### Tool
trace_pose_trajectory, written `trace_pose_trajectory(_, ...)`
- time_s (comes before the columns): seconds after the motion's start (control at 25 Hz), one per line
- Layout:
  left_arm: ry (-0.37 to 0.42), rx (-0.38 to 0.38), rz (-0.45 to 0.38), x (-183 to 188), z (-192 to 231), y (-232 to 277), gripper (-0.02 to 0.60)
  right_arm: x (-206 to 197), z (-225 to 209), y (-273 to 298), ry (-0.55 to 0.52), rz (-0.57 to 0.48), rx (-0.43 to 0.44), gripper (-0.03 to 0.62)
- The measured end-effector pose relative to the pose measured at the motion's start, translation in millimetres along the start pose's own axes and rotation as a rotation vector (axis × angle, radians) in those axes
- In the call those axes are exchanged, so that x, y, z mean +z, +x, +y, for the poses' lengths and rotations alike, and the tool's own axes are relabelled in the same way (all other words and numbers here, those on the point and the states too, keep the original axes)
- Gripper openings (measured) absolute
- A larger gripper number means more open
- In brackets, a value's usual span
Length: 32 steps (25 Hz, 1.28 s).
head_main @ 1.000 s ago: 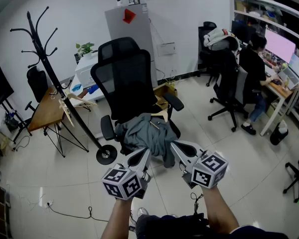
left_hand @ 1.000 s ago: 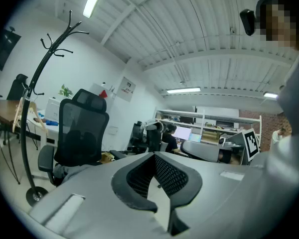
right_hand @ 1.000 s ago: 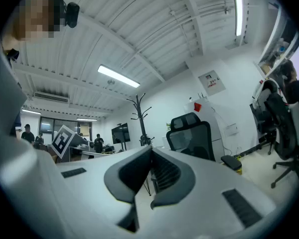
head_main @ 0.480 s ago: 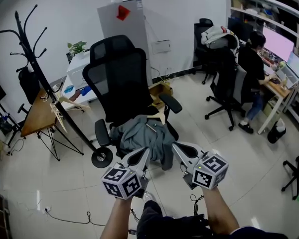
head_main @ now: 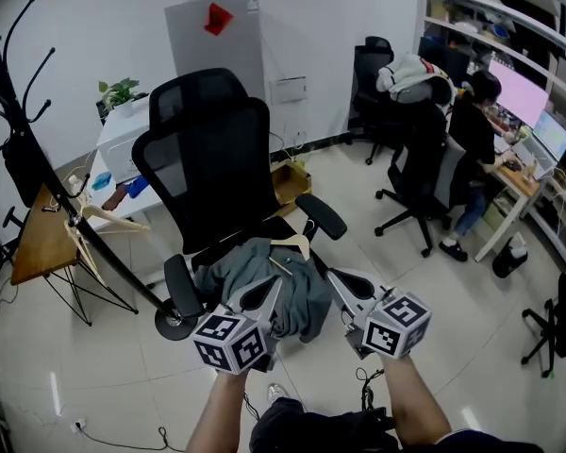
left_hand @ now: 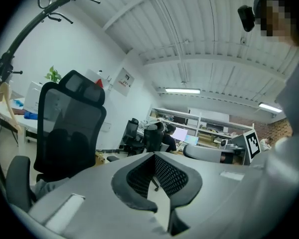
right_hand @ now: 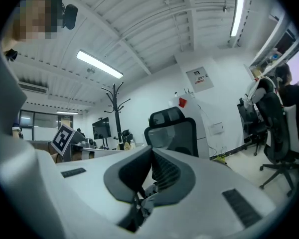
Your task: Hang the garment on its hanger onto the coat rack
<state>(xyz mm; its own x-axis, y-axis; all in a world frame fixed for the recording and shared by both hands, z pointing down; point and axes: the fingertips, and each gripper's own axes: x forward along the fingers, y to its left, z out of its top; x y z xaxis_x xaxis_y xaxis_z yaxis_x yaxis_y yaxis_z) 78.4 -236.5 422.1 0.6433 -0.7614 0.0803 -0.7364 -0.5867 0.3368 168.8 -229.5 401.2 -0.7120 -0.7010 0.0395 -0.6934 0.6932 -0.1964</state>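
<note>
gleaming pale tiles [head_main: 85, 376] surround the chair [head_main: 217, 168] holding the garment [head_main: 299, 297].

Office with swivel chairs [head_main: 212, 159], monitors [head_main: 525, 88]

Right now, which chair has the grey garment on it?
The high-backed chair at centre, nearest you: the garment lies on its seat. The chairs at right hold no grey cloth.
</note>
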Motion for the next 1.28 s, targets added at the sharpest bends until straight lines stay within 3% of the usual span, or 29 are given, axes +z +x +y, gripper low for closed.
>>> trace_pose_trajectory(0.24, -0.021, -0.048, 0.047, 5, 50, 25, 0.002, -5, -16, 46, 0.002, 0.025, -0.079, 0.014)
trace_pose_trajectory(0.48, -0.044, -0.078, 0.077, -3, 72, 50, 0.002, -20, -39, 70, 0.043, 0.072, -0.118, 0.001)
trace_pose_trajectory(0.96, -0.036, 0.035, 0.08, 2, 96, 63, 0.002, -41, -67, 113, 0.07, 0.152, -0.02, 0.0)
trace_pose_trajectory(1.28, -0.052, 0.078, 0.133, -25, 106, 81, 0.002, -66, -93, 123, 0.075, 0.192, -0.016, 0.03)
